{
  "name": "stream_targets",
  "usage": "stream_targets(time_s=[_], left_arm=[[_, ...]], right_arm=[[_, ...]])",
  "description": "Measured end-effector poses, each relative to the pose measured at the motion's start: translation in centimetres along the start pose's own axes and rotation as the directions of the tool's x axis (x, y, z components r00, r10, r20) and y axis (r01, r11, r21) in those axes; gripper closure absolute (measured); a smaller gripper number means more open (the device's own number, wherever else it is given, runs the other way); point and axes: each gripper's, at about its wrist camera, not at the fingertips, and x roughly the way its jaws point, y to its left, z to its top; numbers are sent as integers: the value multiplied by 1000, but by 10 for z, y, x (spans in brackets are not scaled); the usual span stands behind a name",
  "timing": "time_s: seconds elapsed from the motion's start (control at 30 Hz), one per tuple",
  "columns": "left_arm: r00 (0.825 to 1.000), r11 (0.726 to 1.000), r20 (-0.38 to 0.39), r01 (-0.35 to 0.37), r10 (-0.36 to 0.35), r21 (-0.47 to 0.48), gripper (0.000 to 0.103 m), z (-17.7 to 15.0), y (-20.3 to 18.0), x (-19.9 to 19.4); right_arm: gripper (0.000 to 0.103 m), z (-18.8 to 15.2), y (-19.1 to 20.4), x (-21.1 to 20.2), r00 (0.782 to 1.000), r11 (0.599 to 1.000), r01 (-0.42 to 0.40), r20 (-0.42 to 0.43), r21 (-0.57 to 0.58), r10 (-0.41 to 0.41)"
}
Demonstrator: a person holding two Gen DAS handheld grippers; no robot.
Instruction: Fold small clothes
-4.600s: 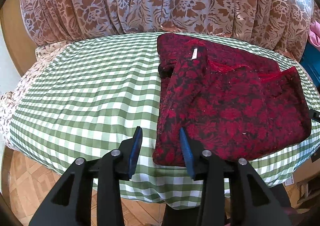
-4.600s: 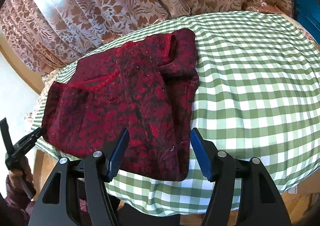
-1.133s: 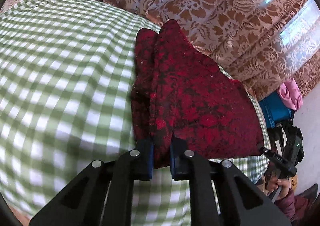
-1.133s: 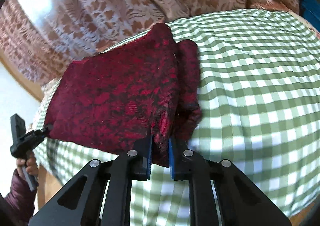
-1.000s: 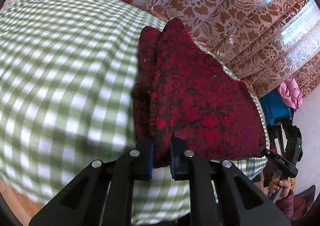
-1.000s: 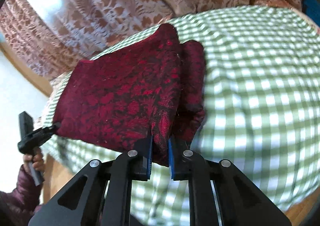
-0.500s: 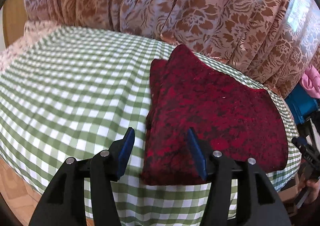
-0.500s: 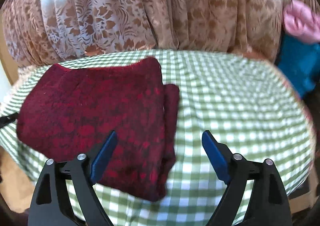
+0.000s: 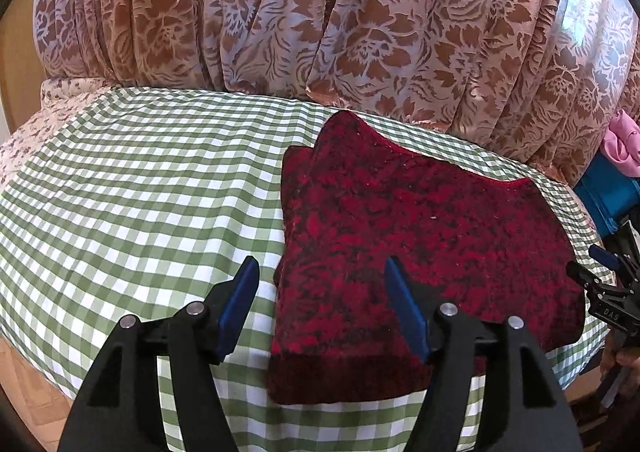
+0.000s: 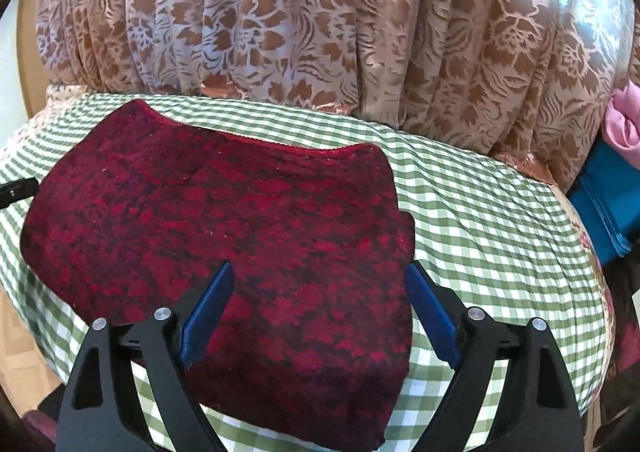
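A dark red patterned garment (image 9: 420,240) lies folded flat on the green checked tablecloth (image 9: 140,192). Its far edge has a red trim. It also shows in the right wrist view (image 10: 240,236). My left gripper (image 9: 322,308) is open and empty, just above the garment's near left corner. My right gripper (image 10: 318,312) is open and empty, over the garment's near right part. The right gripper also shows at the right edge of the left wrist view (image 9: 608,284).
A brown floral curtain (image 9: 320,32) hangs behind the table. A blue box (image 10: 604,196) with pink cloth (image 10: 624,124) on it stands at the right. The cloth's front edge (image 9: 200,404) drops to a wooden floor (image 9: 24,392).
Both grippers held the garment's near edge a second ago. They have let go, opened wide and drawn back. The garment now lies flat, folded over.
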Motion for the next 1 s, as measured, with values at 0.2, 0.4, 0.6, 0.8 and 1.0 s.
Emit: stream_targets(time_s=[0.2,0.4,0.6,0.8,1.0], left_arm=[[1000,1000,-6,-25,25,-17,38,10,11,12],[1000,999,8,14,-14,-37,39,40,25,24],[997,996,-3,70,-71,-61,40,76,25,55],[991,989,-68,106,-113,-100,46,102,20,102],[990,985,-60,122,-130,-120,91,101,12,122]], right_arm=[[17,4,-10,8,999,996,-46,-6,73,46],[17,8,-47,25,991,952,-128,-11,278,137],[19,14,-83,50,990,892,-120,-14,436,140],[19,34,-98,78,985,861,-145,-15,487,174],[79,52,-91,125,955,828,-211,-73,519,288]])
